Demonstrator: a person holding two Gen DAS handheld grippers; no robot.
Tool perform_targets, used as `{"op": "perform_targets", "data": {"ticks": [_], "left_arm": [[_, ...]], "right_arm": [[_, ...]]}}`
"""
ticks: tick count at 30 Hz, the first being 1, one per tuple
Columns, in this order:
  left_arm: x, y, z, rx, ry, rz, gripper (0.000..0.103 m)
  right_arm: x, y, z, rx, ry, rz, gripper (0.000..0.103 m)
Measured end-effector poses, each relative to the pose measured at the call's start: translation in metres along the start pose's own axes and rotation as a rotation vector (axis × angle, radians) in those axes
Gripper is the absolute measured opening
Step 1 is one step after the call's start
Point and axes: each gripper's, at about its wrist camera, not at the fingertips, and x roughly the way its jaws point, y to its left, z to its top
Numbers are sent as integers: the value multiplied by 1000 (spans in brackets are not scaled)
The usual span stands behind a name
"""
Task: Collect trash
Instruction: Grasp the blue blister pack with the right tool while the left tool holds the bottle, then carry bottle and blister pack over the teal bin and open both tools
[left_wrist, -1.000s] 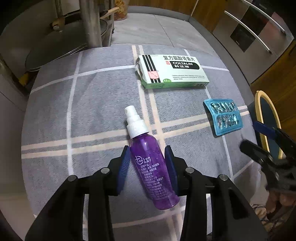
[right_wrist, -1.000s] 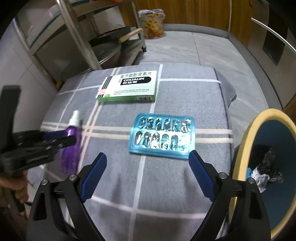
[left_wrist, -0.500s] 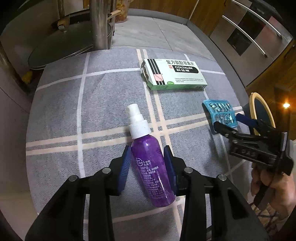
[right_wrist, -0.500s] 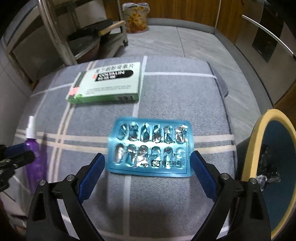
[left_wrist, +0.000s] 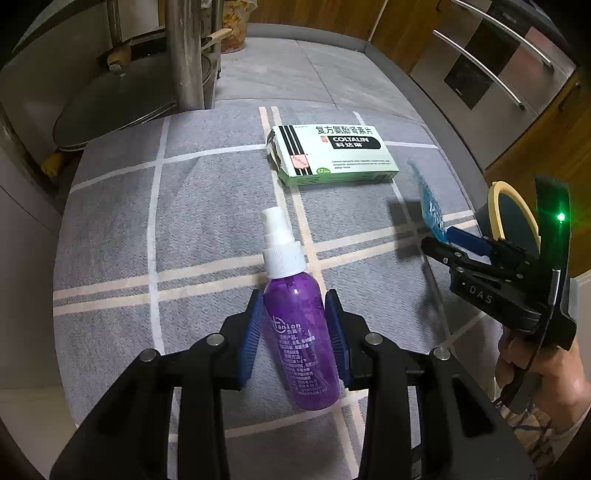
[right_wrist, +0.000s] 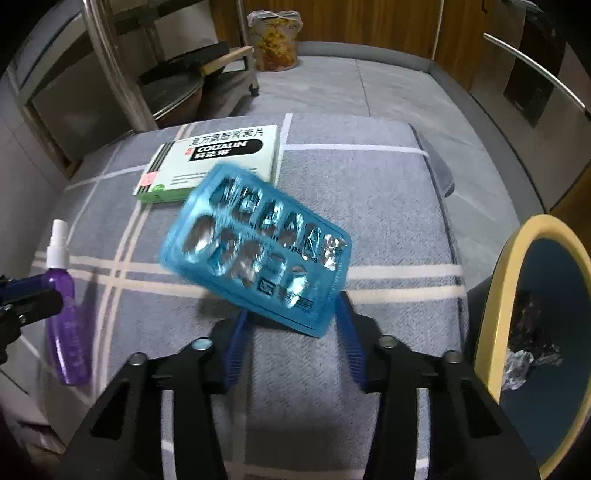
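Observation:
A purple spray bottle (left_wrist: 299, 332) with a white pump lies on the grey checked cloth (left_wrist: 203, 206). My left gripper (left_wrist: 293, 299) is shut on it, blue pads pressing its two sides. A blue blister pack (right_wrist: 255, 243) of spent foil pockets is tipped up off the cloth. My right gripper (right_wrist: 291, 314) is closing, and its pads pinch the pack's lower edge. From the left wrist view the blister pack (left_wrist: 430, 206) stands on edge at the right gripper (left_wrist: 443, 240), which a hand holds. A green and white medicine box (left_wrist: 332, 153) lies flat farther back.
A blue bin with a yellow rim (right_wrist: 491, 295) stands off the table's right edge, crumpled foil inside. A steel rack leg (left_wrist: 184, 55) and a pan lid (left_wrist: 122, 99) are at the back left. Steel appliance handles (left_wrist: 491, 48) run along the right.
The right jaws have narrowed from wide apart onto the blister pack, which has tipped up from lying flat. The left gripper stays on the bottle.

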Motion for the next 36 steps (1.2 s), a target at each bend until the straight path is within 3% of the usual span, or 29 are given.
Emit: {"op": "perform_targets", "data": {"ticks": [3, 8, 15, 36], "left_arm": [[-3, 0, -1, -7, -5, -2, 34], [-7, -3, -2, -2, -11, -5, 33], [-13, -15, 0, 15, -24, -16, 33], [-32, -54, 1, 79, -67, -63, 32]], "right_arm": [[-5, -2, -3, 7, -6, 41, 21], [-17, -6, -8, 20, -29, 95, 8], [-40, -7, -13, 28, -72, 174, 6], [-99, -14, -25, -3, -149, 224, 4]]}}
